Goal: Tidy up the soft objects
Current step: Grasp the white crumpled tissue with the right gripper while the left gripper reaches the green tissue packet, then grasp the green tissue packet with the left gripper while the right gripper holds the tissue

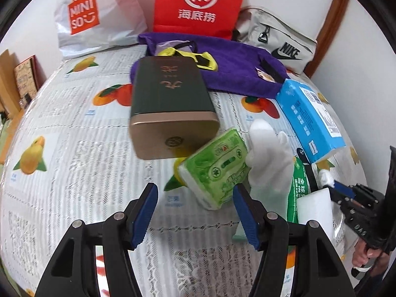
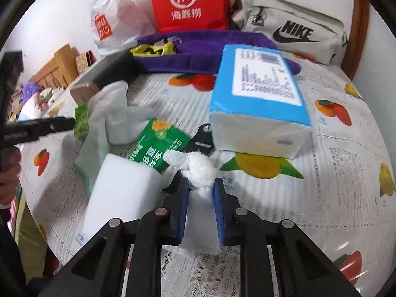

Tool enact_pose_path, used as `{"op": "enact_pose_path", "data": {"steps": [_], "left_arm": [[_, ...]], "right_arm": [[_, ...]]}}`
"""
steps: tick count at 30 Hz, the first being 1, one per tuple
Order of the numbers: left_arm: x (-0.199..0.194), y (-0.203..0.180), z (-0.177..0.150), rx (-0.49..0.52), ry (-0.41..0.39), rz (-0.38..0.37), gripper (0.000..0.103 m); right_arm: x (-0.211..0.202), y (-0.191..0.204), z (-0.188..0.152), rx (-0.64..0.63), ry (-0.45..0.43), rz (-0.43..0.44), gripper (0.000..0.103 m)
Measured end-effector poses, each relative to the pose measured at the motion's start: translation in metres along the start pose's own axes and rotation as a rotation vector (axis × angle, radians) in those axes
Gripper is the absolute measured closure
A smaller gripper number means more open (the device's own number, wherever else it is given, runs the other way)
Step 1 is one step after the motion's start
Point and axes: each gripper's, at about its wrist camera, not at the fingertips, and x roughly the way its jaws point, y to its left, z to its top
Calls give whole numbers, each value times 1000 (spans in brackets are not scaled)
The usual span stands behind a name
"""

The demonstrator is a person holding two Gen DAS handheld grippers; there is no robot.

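Observation:
My left gripper (image 1: 195, 193) is open just above the table; its right finger stands close to a green pocket tissue pack (image 1: 217, 165), and nothing is gripped. A white glove (image 1: 269, 156) lies crumpled right of that pack. My right gripper (image 2: 201, 185) is shut on a knotted white cloth wad (image 2: 200, 170), which bulges out ahead of the blue pads. Beside it lie a white foam block (image 2: 123, 190), a green sachet (image 2: 158, 143) and the white glove (image 2: 116, 109). A blue tissue pack (image 2: 259, 94) lies ahead of the right gripper.
A dark green tin with a gold end (image 1: 170, 94) lies ahead of the left gripper. A purple cloth bag (image 1: 235, 74), a red paper bag (image 1: 198, 2), a white plastic shopping bag (image 1: 99, 14) and a grey Nike pouch (image 1: 279, 42) line the back. The fruit-print tablecloth (image 1: 74, 148) drops off at left.

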Motion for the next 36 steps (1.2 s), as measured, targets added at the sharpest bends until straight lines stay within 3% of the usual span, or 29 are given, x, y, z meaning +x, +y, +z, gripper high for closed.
{"op": "enact_pose_path", "data": {"steps": [6, 17, 20, 26, 30, 36], "left_arm": [[9, 2, 9, -5, -1, -36, 40], [20, -4, 4, 93, 30, -125, 39], [18, -7, -3, 134, 31, -92, 39], [10, -4, 1, 203, -51, -25, 39], [16, -16, 3, 324, -76, 32, 39], [26, -28, 7, 381, -46, -25, 38]], "right_arm": [[-20, -18, -4, 48, -53, -29, 84], [-6, -36, -20, 125, -5, -57, 83], [-6, -37, -18, 130, -8, -55, 83], [-2, -37, -17, 129, -8, -59, 83], [-1, -38, -16, 128, -6, -62, 83], [0, -38, -16, 153, -13, -64, 83]]}}
